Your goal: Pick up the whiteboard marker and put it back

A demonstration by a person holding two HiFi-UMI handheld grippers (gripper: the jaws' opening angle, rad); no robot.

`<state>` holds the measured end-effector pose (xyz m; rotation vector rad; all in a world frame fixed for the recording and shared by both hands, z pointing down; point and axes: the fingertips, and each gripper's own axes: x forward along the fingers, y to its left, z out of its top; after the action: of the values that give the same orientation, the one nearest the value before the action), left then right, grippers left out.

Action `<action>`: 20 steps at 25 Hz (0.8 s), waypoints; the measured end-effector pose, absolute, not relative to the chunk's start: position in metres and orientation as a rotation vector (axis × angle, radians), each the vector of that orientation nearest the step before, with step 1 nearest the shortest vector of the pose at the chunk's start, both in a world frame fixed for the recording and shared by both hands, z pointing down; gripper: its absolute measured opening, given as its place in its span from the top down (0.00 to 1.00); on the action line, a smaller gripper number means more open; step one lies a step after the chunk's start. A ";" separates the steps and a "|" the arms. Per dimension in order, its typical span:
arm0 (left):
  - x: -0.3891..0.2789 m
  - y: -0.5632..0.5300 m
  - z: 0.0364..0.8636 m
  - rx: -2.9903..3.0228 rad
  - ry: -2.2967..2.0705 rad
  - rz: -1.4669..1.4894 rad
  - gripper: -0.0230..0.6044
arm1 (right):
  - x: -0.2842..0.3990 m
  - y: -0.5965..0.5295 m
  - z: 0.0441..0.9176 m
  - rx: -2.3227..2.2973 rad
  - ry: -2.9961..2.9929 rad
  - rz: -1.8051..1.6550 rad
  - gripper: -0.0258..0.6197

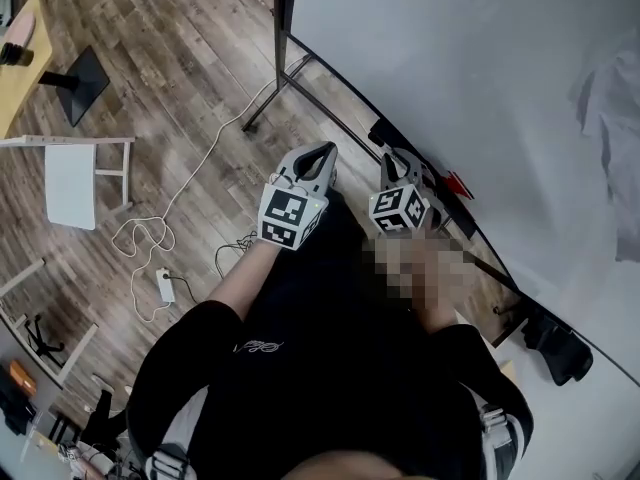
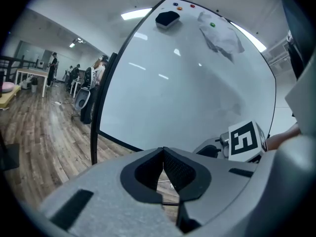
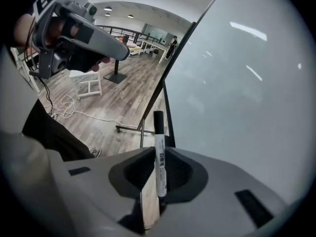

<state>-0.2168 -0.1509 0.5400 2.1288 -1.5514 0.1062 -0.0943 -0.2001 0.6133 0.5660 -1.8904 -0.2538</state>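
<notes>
- At the far left of the head view, a yellow surface (image 1: 18,63) stands on the wood floor (image 1: 180,28). A black stand base (image 1: 82,83) is just beside it.
- Below them is a white stool (image 1: 70,183). Near it, a white cable (image 1: 150,233) loops over the floor to a power strip (image 1: 165,286).
- The left claw (image 1: 324,151) is held out over the floor, near the foot of the board's frame (image 1: 275,83). Its jaw tips meet and nothing is between them.
- The left claw's cube (image 1: 290,216) carries black-and-white square patterns and no words.
- The person's black top (image 1: 330,368) has a small pale logo on the chest, too small to read.
- The right claw (image 3: 159,151) is just right of the left one, close to the board's lower edge. Its jaws are closed on the marker.
- The marker (image 3: 159,169) stands along the right claw's jaws, gripped between the pads.
- Its black cap reaches out past the tips. The white barrel has a label with a column of dark characters that I cannot read.
- The whiteboard (image 1: 460,68) fills the right side.
- In the left gripper view, a black eraser (image 2: 168,19) sits near the board's top edge. Small coloured magnets (image 2: 213,24) and a crumpled sheet (image 2: 222,38) are beside it.
- At the far right, a black block (image 1: 560,346) sits on the board's lower ledge.
</notes>
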 end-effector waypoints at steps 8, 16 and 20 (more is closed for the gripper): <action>-0.220 -0.158 0.546 2.086 -1.580 0.135 0.95 | -0.083 -0.217 0.640 0.538 -1.832 -0.215 0.88; -0.220 -0.168 0.545 2.080 -1.591 0.144 0.95 | -0.075 -0.221 0.650 0.517 -1.806 -0.205 0.88; -0.217 -0.172 0.544 2.069 -1.584 0.135 0.95 | -0.074 -0.224 0.650 0.517 -1.808 -0.193 0.88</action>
<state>-0.2174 -0.1720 0.5442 2.0691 -1.5844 0.1351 -0.0745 -0.2241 0.6503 0.5168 -1.8079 -0.1928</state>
